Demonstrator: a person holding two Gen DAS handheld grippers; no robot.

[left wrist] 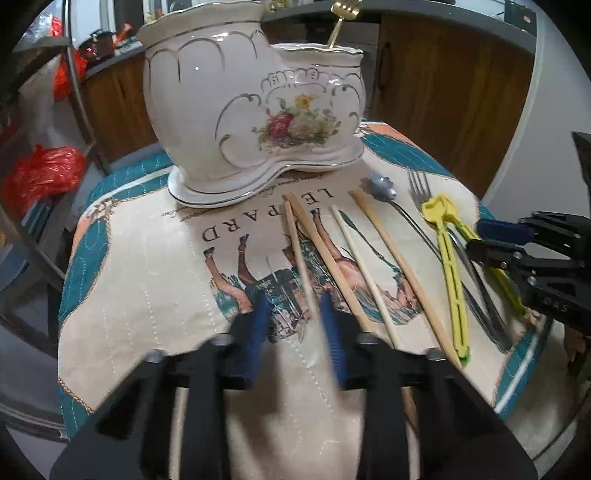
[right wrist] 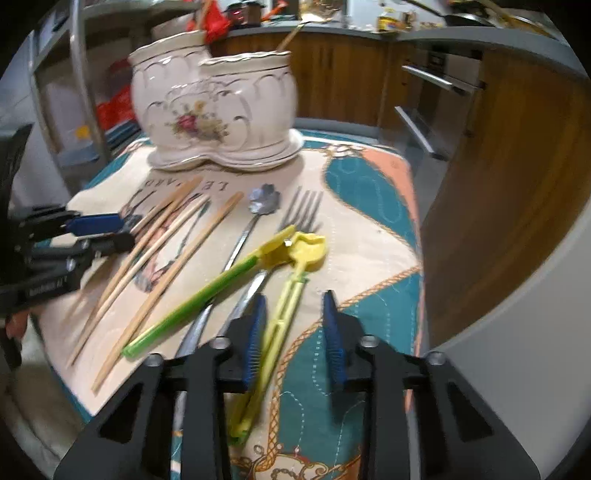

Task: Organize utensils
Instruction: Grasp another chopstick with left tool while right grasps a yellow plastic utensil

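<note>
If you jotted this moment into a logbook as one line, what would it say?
left gripper: open around a chopstick | right gripper: open over yellow tongs | ceramic holder: gold fork inside

Gold fork (left wrist: 341, 16) cut off at top; holder (right wrist: 218, 107) motion-blurred.

Left wrist view low over the near edge of the table cloth (left wrist: 140, 295), facing the ceramic holder (left wrist: 221, 110) at the far edge, right wrist view near the right edge, sharing holder (right wrist: 221, 110), chopsticks (right wrist: 155, 266).
</note>
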